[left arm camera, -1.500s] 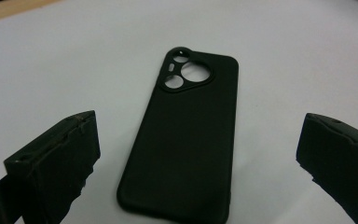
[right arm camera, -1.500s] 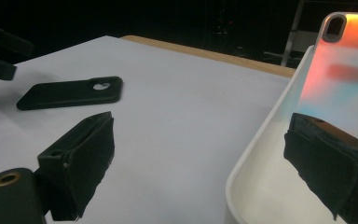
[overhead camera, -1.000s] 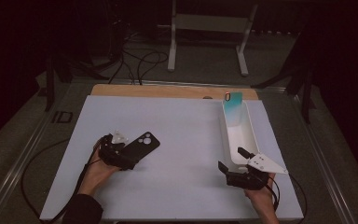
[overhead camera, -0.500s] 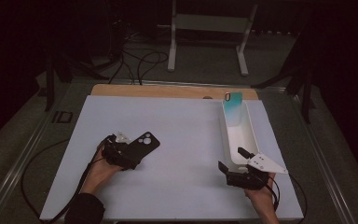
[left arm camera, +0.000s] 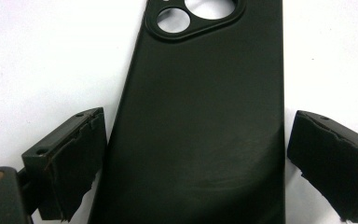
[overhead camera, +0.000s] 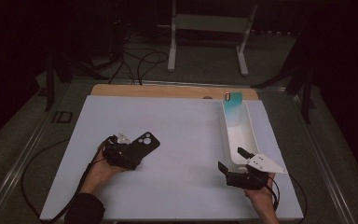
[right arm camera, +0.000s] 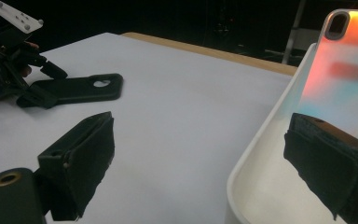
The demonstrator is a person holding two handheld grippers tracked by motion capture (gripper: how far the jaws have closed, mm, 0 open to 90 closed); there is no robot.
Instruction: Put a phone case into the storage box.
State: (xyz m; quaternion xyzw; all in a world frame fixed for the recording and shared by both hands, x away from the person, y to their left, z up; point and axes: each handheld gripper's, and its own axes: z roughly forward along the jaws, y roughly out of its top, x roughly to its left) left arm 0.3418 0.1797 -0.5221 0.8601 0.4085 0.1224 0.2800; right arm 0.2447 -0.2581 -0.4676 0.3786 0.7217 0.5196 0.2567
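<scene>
Little has shifted since the earlier frames: the black phone case point(left arm camera: 200, 121) lies flat on the white tabletop point(overhead camera: 182, 135) as before, but the left tool point(overhead camera: 133, 157) has just been narrowing its jaws around the case's sides. They straddle it without pressing yet, so a grip looks close. The right tool point(overhead camera: 230, 161) waits open astride the near rim of the white tray point(overhead camera: 249, 135), unmoved.

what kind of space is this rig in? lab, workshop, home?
Probably a lab or a recording setup rather than a home: a white-topped table lit against a dark room, cables trailing on the floor, a metal stand behind, and a black phone case laid out for handling.
</scene>
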